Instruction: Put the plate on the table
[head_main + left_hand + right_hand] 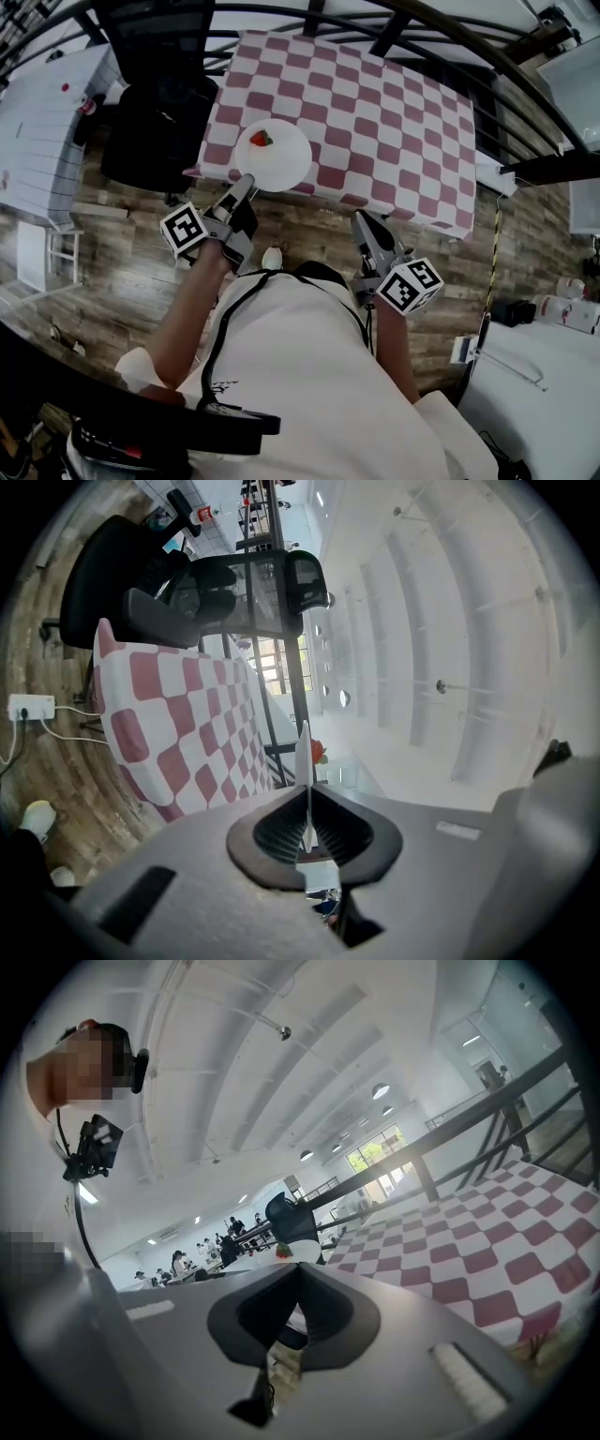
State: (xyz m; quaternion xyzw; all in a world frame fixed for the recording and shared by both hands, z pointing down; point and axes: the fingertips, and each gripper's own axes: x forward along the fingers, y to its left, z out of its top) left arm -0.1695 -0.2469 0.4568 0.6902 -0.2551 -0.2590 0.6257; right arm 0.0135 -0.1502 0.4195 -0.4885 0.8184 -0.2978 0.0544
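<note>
White plate, its rim nipped tight in the jaws of the left gripper, reaches out ahead of them over the near edge of the checked counter. The jaws of the right gripper are shut on nothing, just short of the counter. Keep it level now (that red fruit could roll), lower it flat, then let go.

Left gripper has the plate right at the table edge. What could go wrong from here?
1. The left gripper pinches the white plate by its rim alone. Any sag could tilt it and roll the strawberry off.
2. The plate is at the near edge of the checkered table. Released here, it might overhang the edge and tip onto the wooden floor. Moving it further in looks safer.
</note>
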